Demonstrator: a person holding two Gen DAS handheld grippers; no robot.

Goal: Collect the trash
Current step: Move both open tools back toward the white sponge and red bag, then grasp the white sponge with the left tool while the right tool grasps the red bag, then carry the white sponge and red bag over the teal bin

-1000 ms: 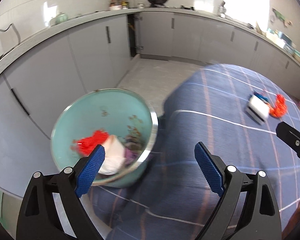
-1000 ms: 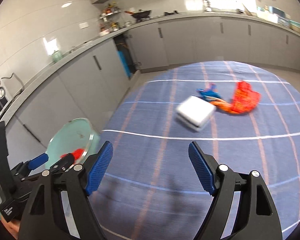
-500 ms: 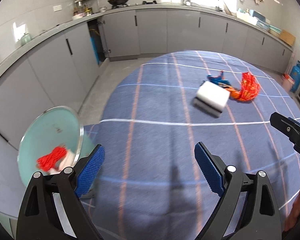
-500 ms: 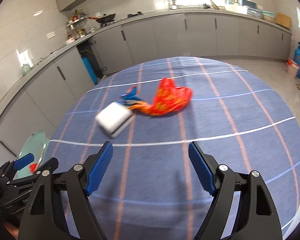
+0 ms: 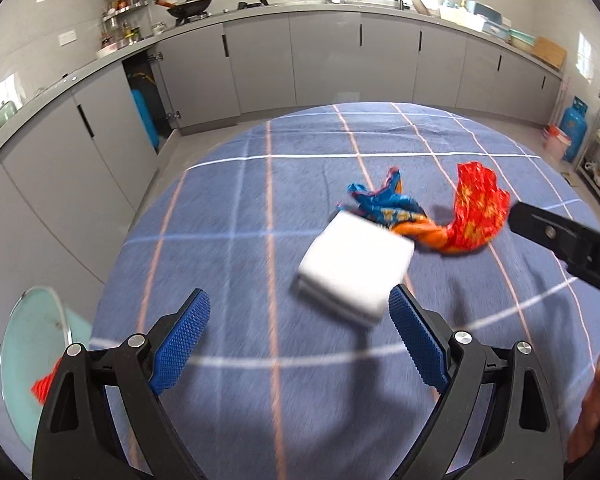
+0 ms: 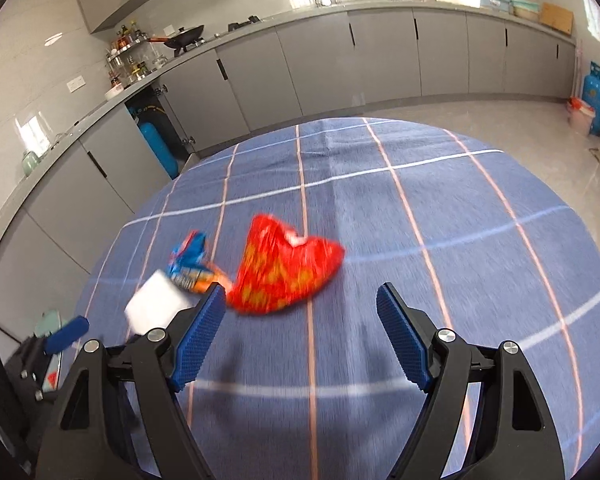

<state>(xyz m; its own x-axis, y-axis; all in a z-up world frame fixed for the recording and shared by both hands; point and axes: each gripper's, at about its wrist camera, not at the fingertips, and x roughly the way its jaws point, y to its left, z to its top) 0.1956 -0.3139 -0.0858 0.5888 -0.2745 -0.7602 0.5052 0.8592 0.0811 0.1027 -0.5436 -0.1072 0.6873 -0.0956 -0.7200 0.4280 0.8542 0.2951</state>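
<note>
Table trash, mid-cloth: white block [image 5: 354,270], seemingly light and soft, take across its flat sides; red wrapper [image 6: 286,272], thin, crinkly, pinch anywhere; left gripper [image 5: 300,342] and right gripper [image 6: 300,338] both gaping, empty.

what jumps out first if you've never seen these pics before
The red wrapper lies crumpled mid-table on the blue checked tablecloth, joined to a blue and orange wrapper on its left. A white block sits just ahead of the open left claw, and the right claw is open too.
</note>
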